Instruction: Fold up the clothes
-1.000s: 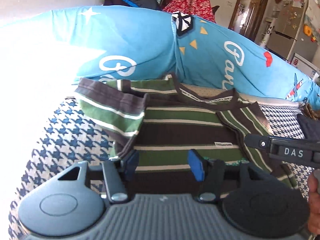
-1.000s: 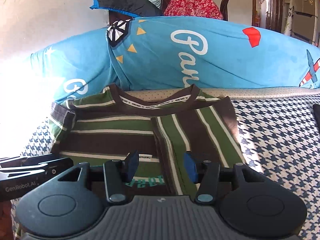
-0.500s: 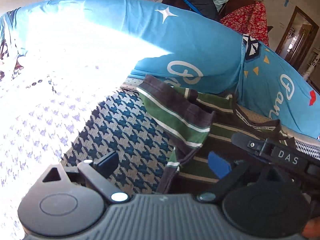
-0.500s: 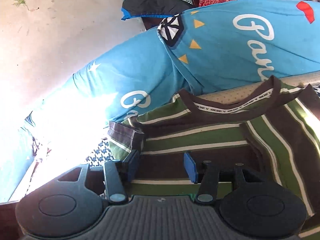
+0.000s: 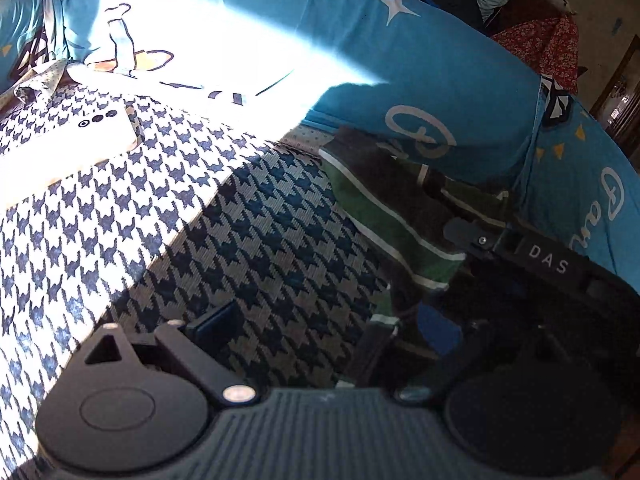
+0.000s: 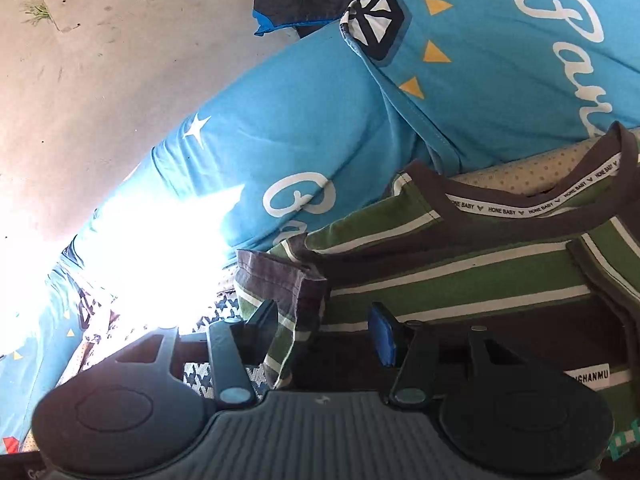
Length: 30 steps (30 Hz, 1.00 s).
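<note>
Now spread wide, left gripper (image 5: 328,330), off the shirt (image 5: 384,216) it straddled a second back. Right gripper (image 6: 324,326) half open over the sleeve (image 6: 280,280), unpinched. Shirt flat on bed (image 5: 200,220); sleeve fold likely next.

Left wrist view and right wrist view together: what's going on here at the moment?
A person is folding a green and brown striped T-shirt on a houndstooth-patterned bed cover, with a hand-held gripper in each hand. The left hand-held gripper has its jaws wide open at the shirt's edge, gripping nothing. The right hand-held gripper is at the sleeve, with sleeve fabric between its jaws; I cannot tell whether the pads are pressing on it. One side of the shirt is already folded in.
</note>
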Tool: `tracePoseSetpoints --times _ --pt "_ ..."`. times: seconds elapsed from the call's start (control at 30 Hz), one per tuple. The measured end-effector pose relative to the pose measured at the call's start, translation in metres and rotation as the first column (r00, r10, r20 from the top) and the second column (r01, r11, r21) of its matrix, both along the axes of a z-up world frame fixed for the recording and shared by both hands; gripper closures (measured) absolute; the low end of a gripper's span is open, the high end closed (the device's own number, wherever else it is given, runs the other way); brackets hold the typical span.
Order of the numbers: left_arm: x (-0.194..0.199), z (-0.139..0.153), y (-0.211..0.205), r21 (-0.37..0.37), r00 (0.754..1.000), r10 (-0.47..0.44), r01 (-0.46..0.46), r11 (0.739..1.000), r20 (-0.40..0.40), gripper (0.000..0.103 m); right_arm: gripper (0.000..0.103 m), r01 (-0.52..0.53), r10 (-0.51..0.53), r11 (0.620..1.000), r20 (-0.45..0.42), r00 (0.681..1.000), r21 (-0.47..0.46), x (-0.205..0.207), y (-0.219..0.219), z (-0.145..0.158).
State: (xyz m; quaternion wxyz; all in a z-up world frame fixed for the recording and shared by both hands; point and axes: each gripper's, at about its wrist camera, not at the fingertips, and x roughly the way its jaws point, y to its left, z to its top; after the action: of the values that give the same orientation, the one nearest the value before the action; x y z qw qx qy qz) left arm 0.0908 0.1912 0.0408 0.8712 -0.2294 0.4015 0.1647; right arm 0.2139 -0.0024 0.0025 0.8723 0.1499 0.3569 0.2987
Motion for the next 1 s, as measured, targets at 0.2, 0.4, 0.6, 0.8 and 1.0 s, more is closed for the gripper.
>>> tracePoseSetpoints --times 0.2,0.4,0.6,0.8,1.0 --pt "0.003 -0.004 -0.005 0.012 1.0 -0.005 0.005 1.0 -0.008 0.006 0.091 -0.026 0.026 1.0 0.013 1.0 0.001 0.006 0.012 -0.003" --pt "0.003 -0.004 0.0 0.009 1.0 0.027 -0.027 1.0 0.001 0.006 0.097 -0.009 0.008 1.0 0.077 0.997 0.0 -0.012 0.0 0.01" --pt "0.005 -0.01 -0.007 0.018 1.0 0.006 -0.006 1.0 -0.015 0.006 0.096 0.213 -0.213 0.977 -0.028 0.977 -0.02 -0.055 -0.041 0.009" --pt "0.004 -0.01 -0.014 0.036 1.0 -0.009 0.01 0.999 -0.019 0.006 0.089 0.263 -0.274 0.957 -0.079 0.959 -0.125 -0.072 -0.055 0.01" --pt "0.006 -0.015 -0.013 0.027 1.0 -0.002 0.003 1.0 -0.029 0.006 0.076 0.202 -0.192 0.973 0.092 0.977 -0.11 -0.054 -0.054 0.037"
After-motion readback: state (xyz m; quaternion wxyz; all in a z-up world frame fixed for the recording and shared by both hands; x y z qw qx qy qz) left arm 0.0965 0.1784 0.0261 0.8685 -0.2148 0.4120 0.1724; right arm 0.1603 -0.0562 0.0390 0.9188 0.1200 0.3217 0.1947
